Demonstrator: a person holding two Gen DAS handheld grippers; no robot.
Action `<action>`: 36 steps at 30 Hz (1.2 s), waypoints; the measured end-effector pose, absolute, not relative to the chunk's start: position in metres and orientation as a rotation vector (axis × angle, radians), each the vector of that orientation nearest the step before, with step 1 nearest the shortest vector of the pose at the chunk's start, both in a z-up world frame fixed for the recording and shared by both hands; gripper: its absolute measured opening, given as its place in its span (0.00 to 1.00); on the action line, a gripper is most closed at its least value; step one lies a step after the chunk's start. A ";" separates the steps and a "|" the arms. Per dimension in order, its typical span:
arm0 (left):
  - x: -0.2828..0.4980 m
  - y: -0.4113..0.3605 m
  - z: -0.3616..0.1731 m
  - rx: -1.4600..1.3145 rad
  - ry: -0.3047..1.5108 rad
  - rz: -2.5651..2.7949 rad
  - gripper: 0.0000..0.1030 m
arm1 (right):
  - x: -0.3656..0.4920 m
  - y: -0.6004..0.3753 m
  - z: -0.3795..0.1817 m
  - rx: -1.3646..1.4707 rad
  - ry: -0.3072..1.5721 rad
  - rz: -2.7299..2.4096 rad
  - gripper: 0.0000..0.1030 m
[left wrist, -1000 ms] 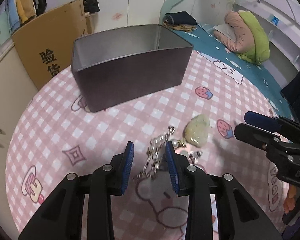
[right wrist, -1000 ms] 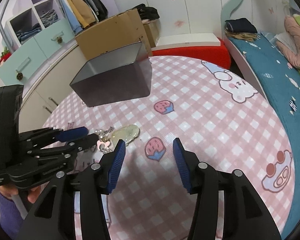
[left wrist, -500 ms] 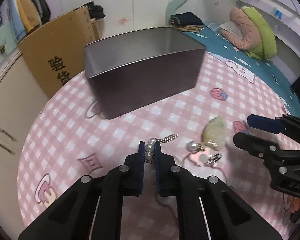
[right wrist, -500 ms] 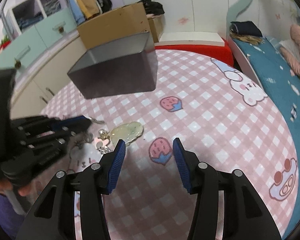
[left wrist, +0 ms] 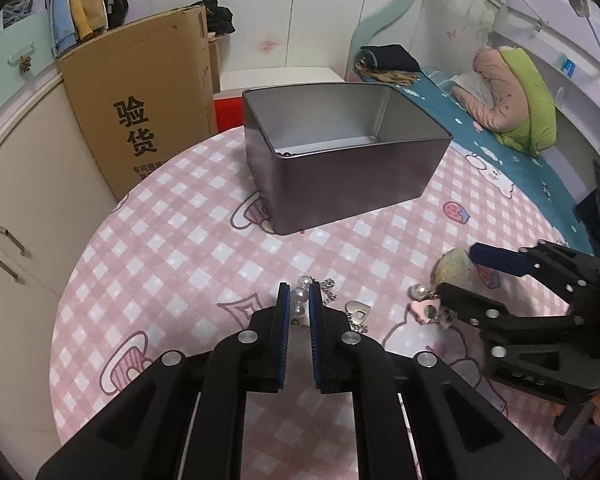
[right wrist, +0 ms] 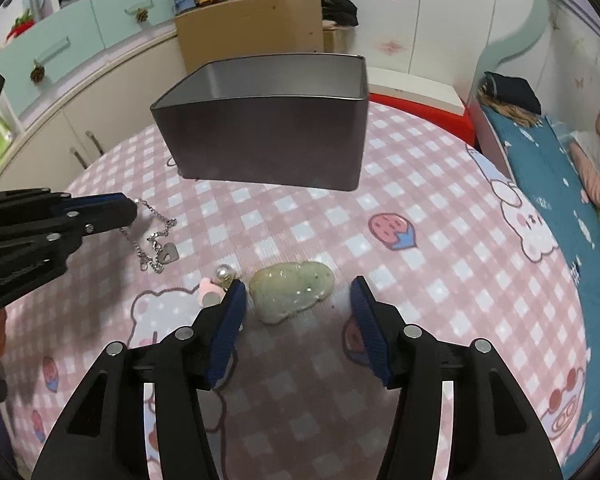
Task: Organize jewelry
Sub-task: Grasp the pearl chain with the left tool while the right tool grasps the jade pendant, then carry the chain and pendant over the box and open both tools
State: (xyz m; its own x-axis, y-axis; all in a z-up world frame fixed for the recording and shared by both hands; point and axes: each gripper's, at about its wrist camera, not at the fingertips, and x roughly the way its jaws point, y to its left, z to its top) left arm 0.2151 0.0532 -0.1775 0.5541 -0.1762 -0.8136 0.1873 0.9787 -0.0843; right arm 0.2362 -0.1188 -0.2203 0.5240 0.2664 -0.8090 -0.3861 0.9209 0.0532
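Because the pearl bracelet (left wrist: pixel 299 300) is limp, light chain with slick round beads, I judge it will dangle and may slide, so I have the left gripper (left wrist: pixel 299 308) with its jaws clamped on the pearl section, where there is most to bite on. Its silver chain and heart charm (right wrist: pixel 168 253) trail onto the pink checked bench (right wrist: pixel 440 240). My right gripper (right wrist: pixel 296 304) hangs with jaws apart on either side of the pale green jade pendant (right wrist: pixel 292 294), which lies flat on the bench. It looks hard, smooth and brittle; I would pinch it across its narrow width. A pink charm with a pearl (right wrist: pixel 216 284) lies just beside it. The grey tin box (left wrist: pixel 340 160) stands open beyond.
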 end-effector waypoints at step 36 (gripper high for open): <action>0.260 0.027 -0.022 0.042 0.664 -0.290 0.08 | 0.301 -0.118 -0.101 0.042 0.736 0.460 0.43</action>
